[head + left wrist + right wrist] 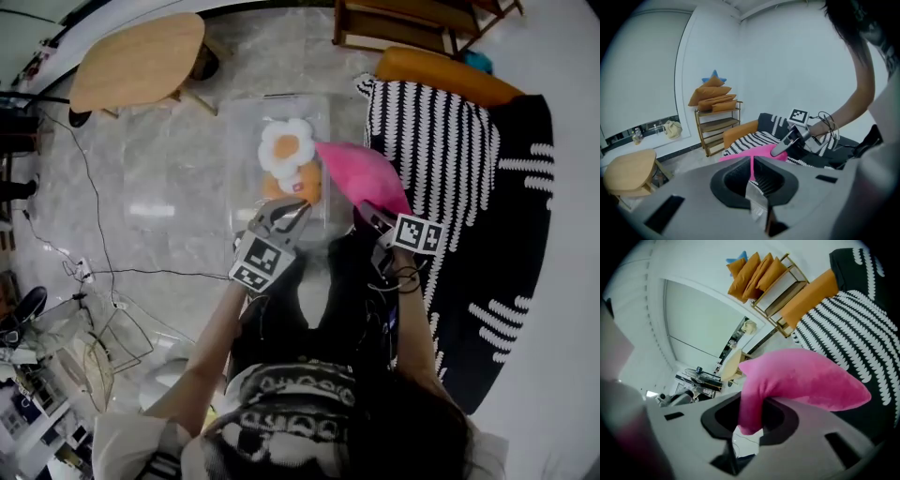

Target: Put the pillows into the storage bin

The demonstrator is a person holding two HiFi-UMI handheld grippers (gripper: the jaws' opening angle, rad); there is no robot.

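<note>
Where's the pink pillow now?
Head view, right of centre: pillow between the closing jaws of the right hand-held gripper, over the right edge of the bin.

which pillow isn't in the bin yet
The pink pillow: a corner sits between the right tool's closing jaws, not yet in the clear bin. The flower-shaped pillow and the orange pillow already lie inside it.

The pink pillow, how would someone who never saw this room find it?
Find the black-and-white striped blanket on the right, then the clear storage bin beside it. The pink pillow hangs by the bin's right side, pinched by the right gripper as its fingers close, unlike the white flower pillow lying inside.
</note>
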